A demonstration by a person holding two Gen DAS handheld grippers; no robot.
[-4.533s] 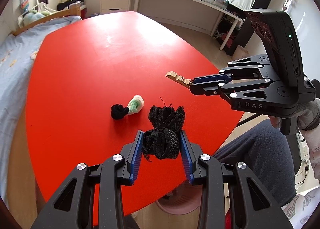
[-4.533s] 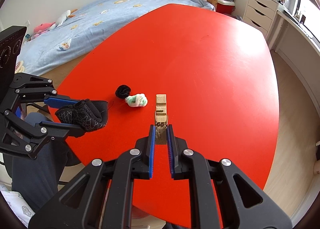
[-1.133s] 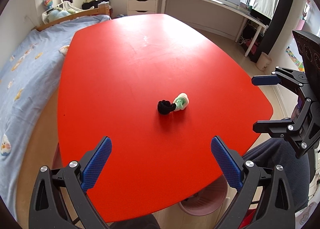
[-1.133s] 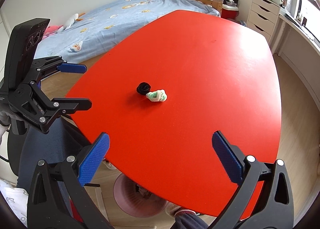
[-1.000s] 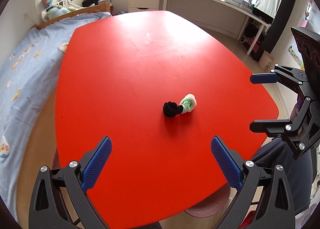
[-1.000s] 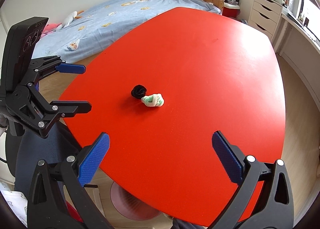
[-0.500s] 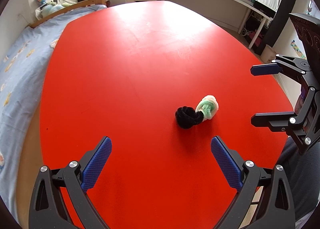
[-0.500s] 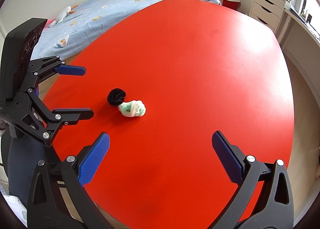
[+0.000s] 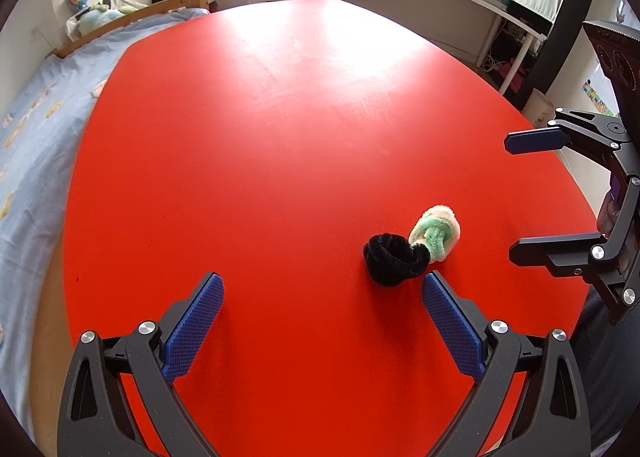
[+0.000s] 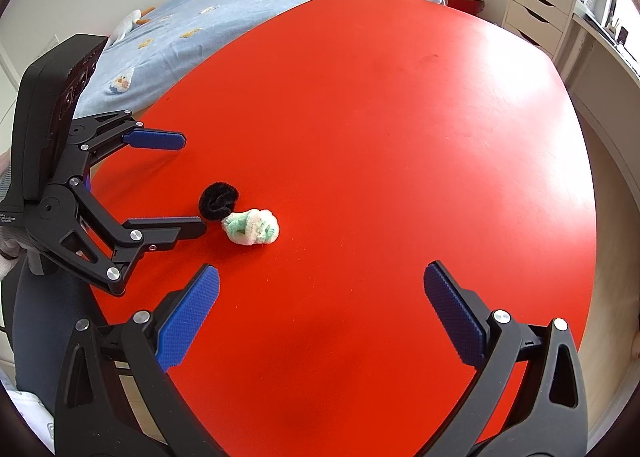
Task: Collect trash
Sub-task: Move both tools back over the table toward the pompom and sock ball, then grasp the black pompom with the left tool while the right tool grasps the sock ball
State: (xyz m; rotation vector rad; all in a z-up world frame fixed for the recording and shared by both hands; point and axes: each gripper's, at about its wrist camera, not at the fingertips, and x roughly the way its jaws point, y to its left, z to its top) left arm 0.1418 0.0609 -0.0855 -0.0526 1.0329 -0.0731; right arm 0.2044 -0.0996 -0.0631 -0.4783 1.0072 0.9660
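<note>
On the red table (image 9: 280, 137), black ring (image 9: 394, 260) touches green-white wad (image 9: 437, 231); both grippers' fingers gape wide, empty.

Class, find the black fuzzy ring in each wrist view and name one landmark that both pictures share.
Left wrist view: black fuzzy ring lies lower right of centre, just ahead of the left tongs' right finger.
Right wrist view: the ring lies left of centre, beside the left tongs.
Shared landmark: the pale green and white bundle touching it.
</note>
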